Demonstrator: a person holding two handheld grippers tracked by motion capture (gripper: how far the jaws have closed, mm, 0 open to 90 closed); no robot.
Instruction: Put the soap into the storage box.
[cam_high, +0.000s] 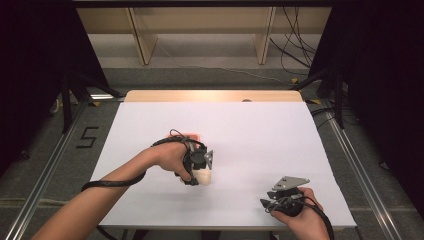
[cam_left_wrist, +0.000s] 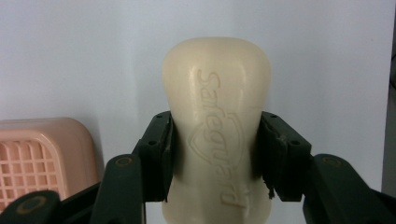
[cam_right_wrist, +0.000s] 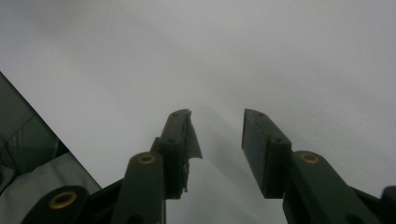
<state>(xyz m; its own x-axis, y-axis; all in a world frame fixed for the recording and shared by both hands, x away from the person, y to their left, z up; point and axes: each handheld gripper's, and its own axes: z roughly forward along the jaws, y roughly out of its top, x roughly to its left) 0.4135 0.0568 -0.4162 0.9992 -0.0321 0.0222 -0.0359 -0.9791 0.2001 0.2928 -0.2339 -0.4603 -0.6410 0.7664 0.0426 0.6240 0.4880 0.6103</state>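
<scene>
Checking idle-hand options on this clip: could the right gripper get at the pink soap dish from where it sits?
Probably not directly. The right gripper sits open at the near right edge, while the pink soap dish lies beyond the left gripper, which holds the soap bar in between.

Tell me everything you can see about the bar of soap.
The bar of soap is cream-coloured, smooth and waxy-looking, with rounded corners and a pinched waist. "Safeguard" and a shield outline are embossed on its face. The left claw is shut on its waist, one jaw on each side. It is held over the white table, beside a pink slotted soap dish.
</scene>
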